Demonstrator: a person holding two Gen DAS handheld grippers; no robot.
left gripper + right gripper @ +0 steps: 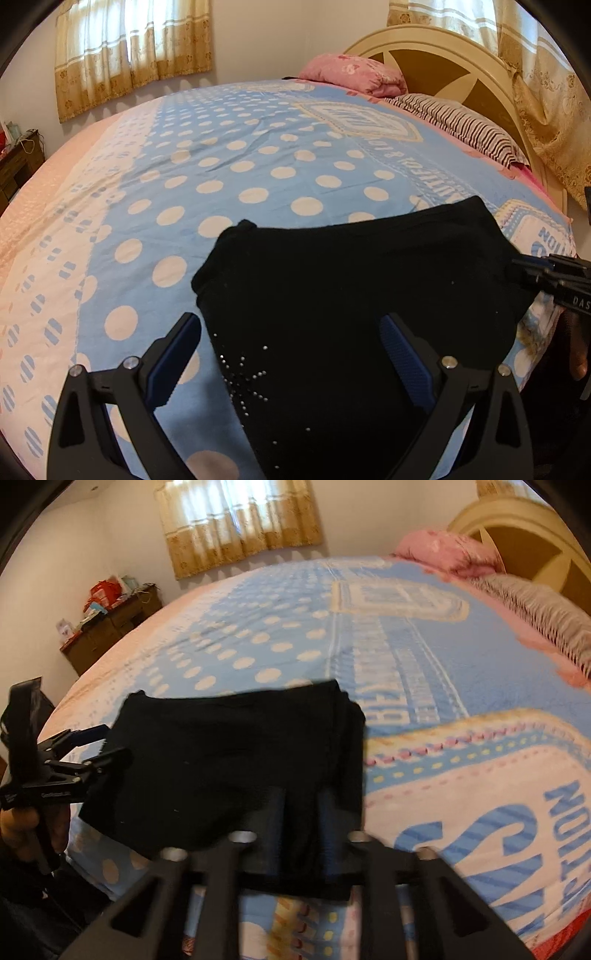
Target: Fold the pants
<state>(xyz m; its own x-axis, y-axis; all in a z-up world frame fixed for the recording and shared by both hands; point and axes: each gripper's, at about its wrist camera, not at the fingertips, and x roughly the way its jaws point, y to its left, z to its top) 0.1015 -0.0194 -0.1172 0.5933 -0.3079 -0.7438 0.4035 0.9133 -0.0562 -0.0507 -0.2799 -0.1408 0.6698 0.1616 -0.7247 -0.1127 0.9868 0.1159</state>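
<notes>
Black pants (354,295) lie on the near edge of the bed (258,155), already folded into a compact, roughly rectangular bundle; a rhinestone starburst shows on the near layer. My read: most of the folding is done, what's left is at most one more fold or squaring up the edges.

Left gripper (291,354): jaws wide, straddling the near edge of the bundle, pads not pressing on cloth.

Right gripper (301,827): jaws narrow, closed on a fold of the pants at the bundle's near side. The right wrist view is motion-blurred, so how deep the bite goes I can't tell.

Readable text:
- Bedsheet: "TION" in big blue letters on the panel beside the pants; a band further up reads partly "UTIFUL & LO", rest cut off.
- Right gripper body, seen from the left wrist: "DAS", truncated at the edge.
- Left gripper has a white label, too blurred to read.
</notes>
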